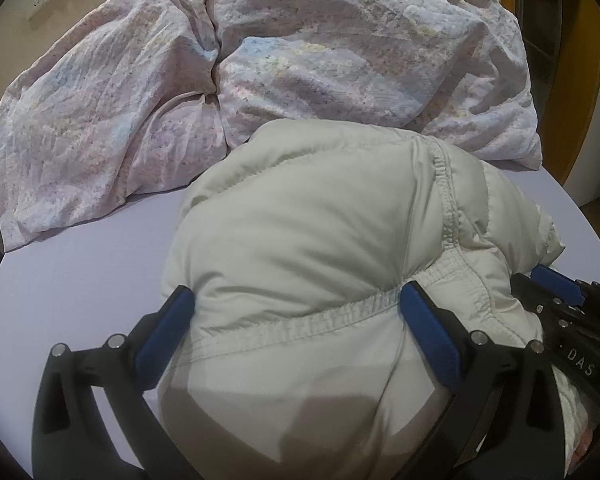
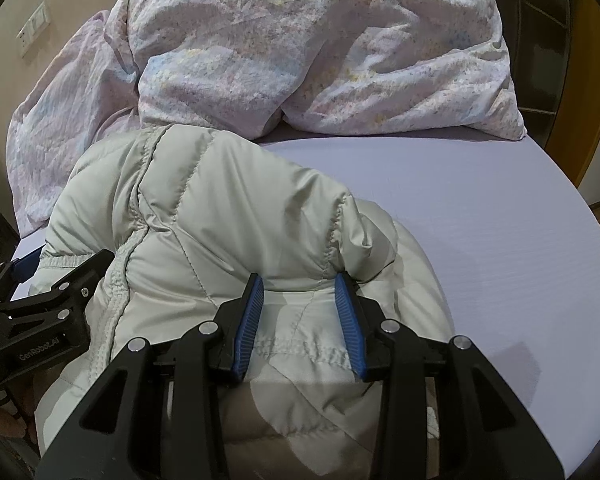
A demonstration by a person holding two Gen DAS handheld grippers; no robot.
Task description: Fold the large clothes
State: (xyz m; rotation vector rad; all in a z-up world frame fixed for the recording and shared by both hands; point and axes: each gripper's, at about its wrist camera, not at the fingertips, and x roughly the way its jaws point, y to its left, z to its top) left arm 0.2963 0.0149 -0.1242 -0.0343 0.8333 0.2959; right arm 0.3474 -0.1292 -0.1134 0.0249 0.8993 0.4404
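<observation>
On the lilac bed sheet (image 1: 80,280), toward six o'clock, we have the pale puffer jacket (image 1: 300,240) bunched into a thick roll, with a floral duvet (image 1: 340,60) heaped behind it at twelve o'clock.

Left gripper (image 1: 298,304): jaws stand wide, blue pads pressed into either flank of the padded bulk. The fabric bulges between and over them, so we read this as a grip on a fat bundle, not an empty spread.

Right gripper (image 2: 300,288): jaws partly closed, the ribbed blue pads (image 2: 252,320) pinching a narrower fold of the same jacket. Held, as far as we can tell; cloth dimples at both tips.

Relation that matters: the roll's long axis runs roughly nine to three across both views, and our two tools sit side by side along its near edge. In the right wrist view the left tool shows at nine o'clock, close by; in the left wrist view the right tool shows at three to four o'clock. The mass of the jacket lies ahead of both, toward twelve.

Our judgement: the next move likely carries this near edge forward over the body, or sets it down to settle the fold. Both hands are about equally near; the left bears more bulk. Risk: the slick puffy shell may spring back or slip from the narrower right pinch.
</observation>
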